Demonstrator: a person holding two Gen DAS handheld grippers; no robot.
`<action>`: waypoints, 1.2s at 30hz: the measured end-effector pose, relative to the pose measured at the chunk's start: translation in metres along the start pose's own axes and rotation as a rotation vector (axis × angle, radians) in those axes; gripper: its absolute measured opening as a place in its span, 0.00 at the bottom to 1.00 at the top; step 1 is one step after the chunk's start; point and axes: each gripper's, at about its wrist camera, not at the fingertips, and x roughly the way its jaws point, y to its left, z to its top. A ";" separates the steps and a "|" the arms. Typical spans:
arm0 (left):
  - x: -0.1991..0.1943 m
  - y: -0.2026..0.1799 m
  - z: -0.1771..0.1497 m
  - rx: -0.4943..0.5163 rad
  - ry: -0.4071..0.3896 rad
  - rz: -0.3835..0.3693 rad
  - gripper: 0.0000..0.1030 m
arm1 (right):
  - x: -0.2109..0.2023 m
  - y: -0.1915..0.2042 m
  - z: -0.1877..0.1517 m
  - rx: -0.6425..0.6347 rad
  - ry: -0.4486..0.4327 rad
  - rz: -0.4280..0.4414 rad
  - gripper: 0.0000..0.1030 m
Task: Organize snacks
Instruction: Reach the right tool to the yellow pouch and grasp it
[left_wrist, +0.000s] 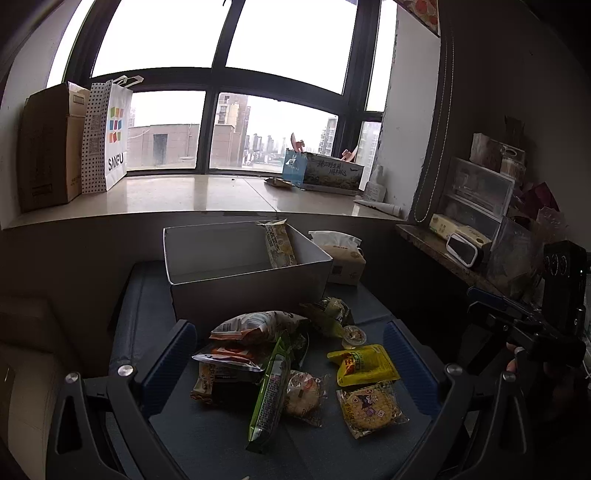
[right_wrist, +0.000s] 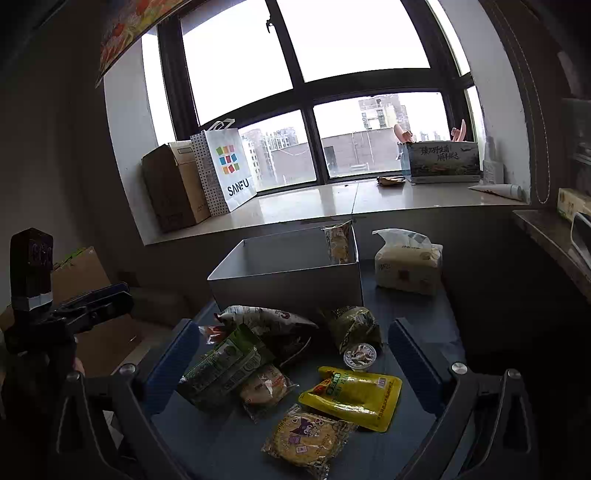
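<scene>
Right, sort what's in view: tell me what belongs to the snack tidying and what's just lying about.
Job:
- open white cardboard box
- cream snack packet standing inside it
- yellow foil pouch
- round cartoon-print biscuit pack
- long green wrapper
- small clear jelly cup

Lying about:
- soft tissue pack
- white SANFU paper bag
- brown cardboard carton
</scene>
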 end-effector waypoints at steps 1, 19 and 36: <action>0.000 0.001 -0.003 -0.013 0.008 0.000 1.00 | -0.001 -0.003 -0.004 -0.004 0.008 -0.020 1.00; 0.006 0.007 -0.014 -0.019 0.038 0.004 1.00 | 0.100 -0.015 -0.066 -0.351 0.347 -0.064 1.00; 0.011 0.014 -0.019 -0.026 0.062 0.011 1.00 | 0.207 -0.052 -0.083 -0.414 0.639 0.207 1.00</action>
